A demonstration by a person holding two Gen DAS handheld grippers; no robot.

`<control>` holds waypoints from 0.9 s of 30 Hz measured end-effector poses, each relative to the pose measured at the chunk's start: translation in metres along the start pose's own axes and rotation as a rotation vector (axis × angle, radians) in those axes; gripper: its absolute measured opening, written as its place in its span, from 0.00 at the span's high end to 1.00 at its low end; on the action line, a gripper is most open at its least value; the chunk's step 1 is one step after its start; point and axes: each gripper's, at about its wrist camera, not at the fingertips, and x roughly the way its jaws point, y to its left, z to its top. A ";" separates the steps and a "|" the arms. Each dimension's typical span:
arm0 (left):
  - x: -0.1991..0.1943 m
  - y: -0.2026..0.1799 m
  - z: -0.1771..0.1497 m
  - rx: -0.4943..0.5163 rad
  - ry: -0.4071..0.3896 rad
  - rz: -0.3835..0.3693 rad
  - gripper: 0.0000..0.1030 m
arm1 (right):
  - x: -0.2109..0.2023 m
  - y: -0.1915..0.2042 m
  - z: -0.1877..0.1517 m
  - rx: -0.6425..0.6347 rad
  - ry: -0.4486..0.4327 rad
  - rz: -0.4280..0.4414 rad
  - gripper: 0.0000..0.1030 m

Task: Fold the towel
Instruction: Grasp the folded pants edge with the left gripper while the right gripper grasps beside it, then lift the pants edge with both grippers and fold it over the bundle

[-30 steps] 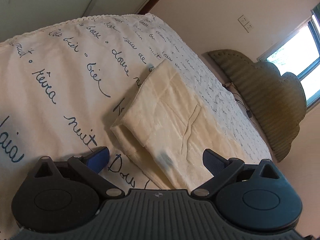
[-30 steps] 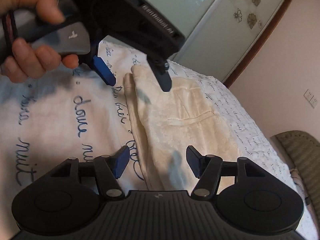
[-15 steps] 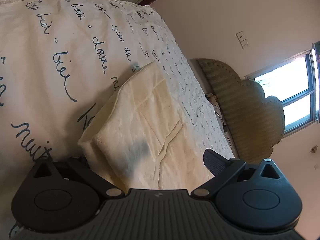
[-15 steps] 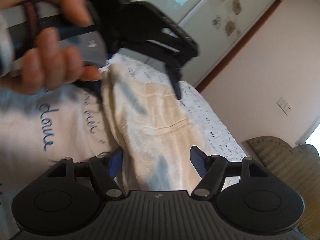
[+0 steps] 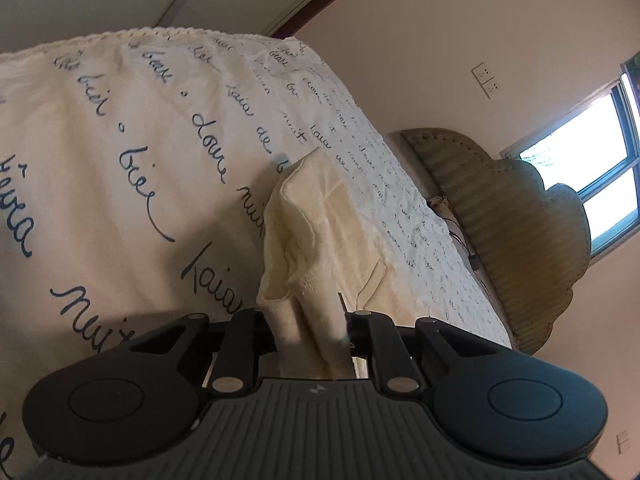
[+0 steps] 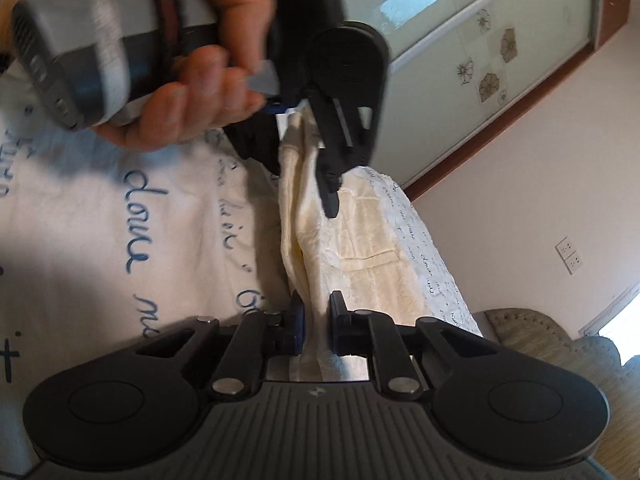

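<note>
**Both corners pinched, time to carry the fold over**

Cream towel [image 5: 320, 240] lying partly folded on the script-printed bedspread [image 5: 120, 160], stretching off toward 12 o'clock in both wrist views. Left gripper [image 5: 310, 332] just clamped down, jaws narrow, with a bunched near corner of cloth squeezed between them at 6 o'clock. Right gripper [image 6: 316, 324] same story: just closed, blue pads tight on the other end of that near edge. From the right wrist view, left gripper sits at 12 o'clock, a hand [image 6: 192, 92] wrapped round its handle, towel edge stretched in a ridge between the two pinches.

Tips for the lift, judging from this:

- Raise both together, level, so the edge stays taut and doesn't sag in the middle.
- Sweep toward the far edge at 12 o'clock, low over the cloth, not yanking up. Looks like several layers in each pinch, so easy to lose the bottom one.
- Keep spacing between grippers steady; drifting together would wrinkle the fold.
- Watch the bedspread: could get dragged along if caught in the pinch. Can't tell from here whether any is.
- Line corners up before letting go.
</note>
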 end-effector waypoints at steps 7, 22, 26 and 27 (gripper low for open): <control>-0.025 -0.060 -0.009 0.182 -0.120 0.002 0.86 | -0.017 -0.033 -0.001 0.156 -0.042 0.018 0.89; -0.065 -0.170 -0.057 0.529 -0.223 -0.037 0.86 | -0.081 -0.172 -0.087 0.906 -0.276 0.314 0.82; -0.067 -0.204 -0.081 0.602 -0.212 -0.098 0.86 | -0.067 -0.191 -0.105 1.032 -0.200 0.205 0.82; -0.066 -0.212 -0.088 0.617 -0.204 -0.116 0.86 | -0.066 -0.194 -0.112 1.102 -0.237 0.249 0.82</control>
